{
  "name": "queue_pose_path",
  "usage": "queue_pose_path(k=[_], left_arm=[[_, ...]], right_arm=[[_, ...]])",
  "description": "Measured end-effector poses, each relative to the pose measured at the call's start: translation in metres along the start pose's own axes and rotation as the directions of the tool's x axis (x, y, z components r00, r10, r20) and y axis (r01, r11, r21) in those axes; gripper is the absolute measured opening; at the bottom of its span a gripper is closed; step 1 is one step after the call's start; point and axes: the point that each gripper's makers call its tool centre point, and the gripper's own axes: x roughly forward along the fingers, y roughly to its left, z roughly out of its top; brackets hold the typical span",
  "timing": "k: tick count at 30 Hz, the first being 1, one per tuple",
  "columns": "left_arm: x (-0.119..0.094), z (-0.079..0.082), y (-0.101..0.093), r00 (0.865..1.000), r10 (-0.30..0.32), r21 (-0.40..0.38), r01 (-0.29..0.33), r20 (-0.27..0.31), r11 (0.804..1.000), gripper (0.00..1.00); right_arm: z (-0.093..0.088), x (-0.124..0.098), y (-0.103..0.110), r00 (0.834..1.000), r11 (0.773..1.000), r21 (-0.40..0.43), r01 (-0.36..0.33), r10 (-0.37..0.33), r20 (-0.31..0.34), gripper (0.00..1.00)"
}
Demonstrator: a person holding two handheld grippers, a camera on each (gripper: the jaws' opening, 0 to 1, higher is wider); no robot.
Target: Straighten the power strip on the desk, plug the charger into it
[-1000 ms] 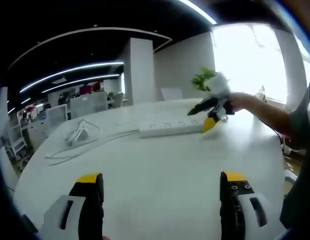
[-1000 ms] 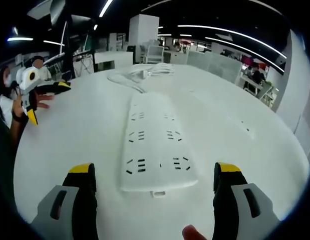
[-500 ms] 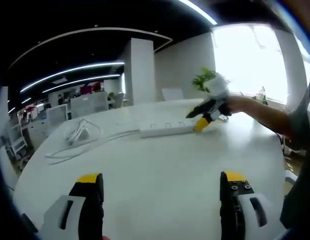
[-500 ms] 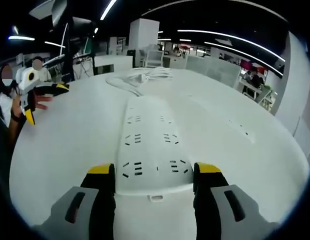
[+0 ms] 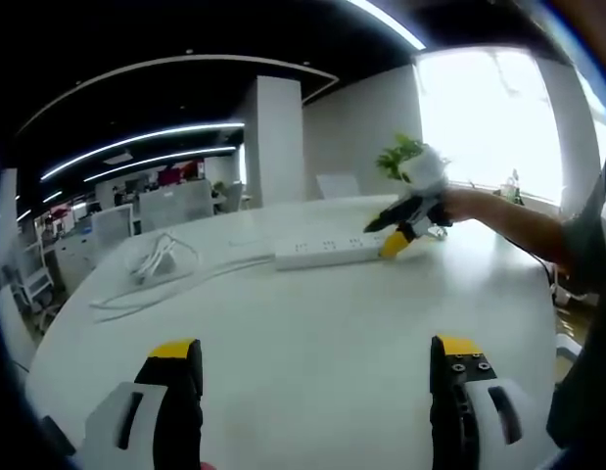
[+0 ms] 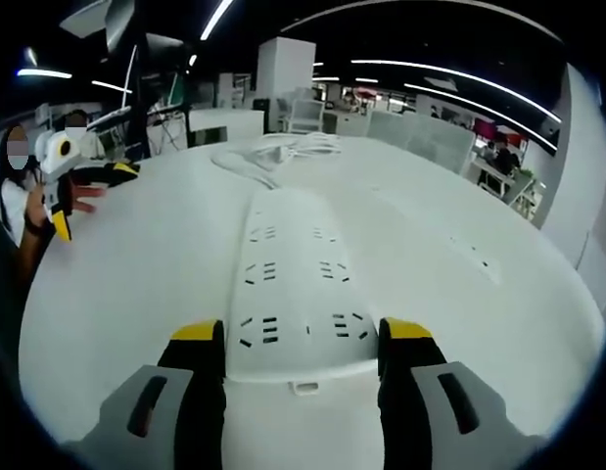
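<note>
White plastic power strip (image 6: 295, 284) is lying on the table (image 6: 459, 284), its near end clamped between the jaws of the right gripper (image 6: 303, 338); turning it should go best as a slow flat swivel without lifting. Counted: one strip, one charger (image 5: 158, 259) in its coiled cable, lying well apart from the strip, and two grippers, the left gripper (image 5: 312, 354) hovering spread and empty.
</note>
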Motion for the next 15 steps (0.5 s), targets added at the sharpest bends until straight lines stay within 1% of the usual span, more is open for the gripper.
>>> queue_pose_path(k=[7,15], left_arm=[[-0.0001,0.0001,0.0001,1.000,0.002,0.002,-0.002,0.000,1.000,1.00],[0.0004,-0.0006,-0.0014,1.000,-0.001,0.006,0.001,-0.005,1.000,1.00]], right_arm=[[0.0004,0.0020,-0.0051,1.000,1.000,-0.010,-0.021,0.021,-0.004,0.62],[0.0000,0.0011,-0.0041,0.999,0.999,-0.028,-0.043,0.043,-0.003,0.62]])
